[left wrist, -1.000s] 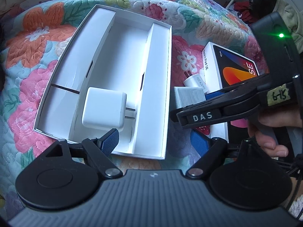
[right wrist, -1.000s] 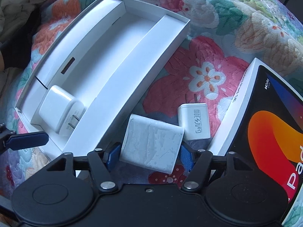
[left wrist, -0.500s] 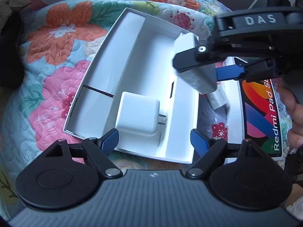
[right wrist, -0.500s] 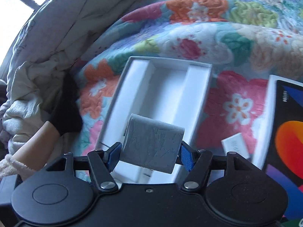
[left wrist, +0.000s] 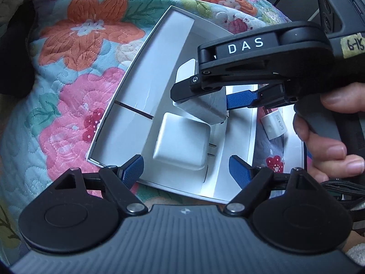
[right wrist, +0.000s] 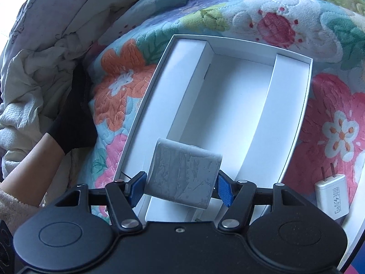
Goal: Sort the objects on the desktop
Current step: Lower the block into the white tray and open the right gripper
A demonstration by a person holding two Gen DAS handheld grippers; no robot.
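A white open box (left wrist: 136, 86) (right wrist: 294, 123) lies on the floral quilt. A white charger (left wrist: 182, 141) lies in its middle channel near the front. My right gripper (right wrist: 180, 186) (left wrist: 205, 98) is shut on a grey-white charger block (right wrist: 184, 175) (left wrist: 205, 109) and holds it over the channel, just beyond the white charger. My left gripper (left wrist: 187, 169) is open and empty at the box's near edge, its jaws on either side of the white charger. A small GaN 30W charger (right wrist: 333, 196) (left wrist: 273, 125) lies on the quilt right of the box.
A tablet box edge (left wrist: 294, 146) lies right of the small charger. Crumpled bedding (right wrist: 41, 68) and a person's arm in a black sleeve (right wrist: 68, 123) are at the left. The quilt (left wrist: 68, 91) falls away around the box.
My right gripper has lifted the grey-white charger block off the quilt and carried it left over the box's channel. The left gripper has stayed open at the box's near edge.
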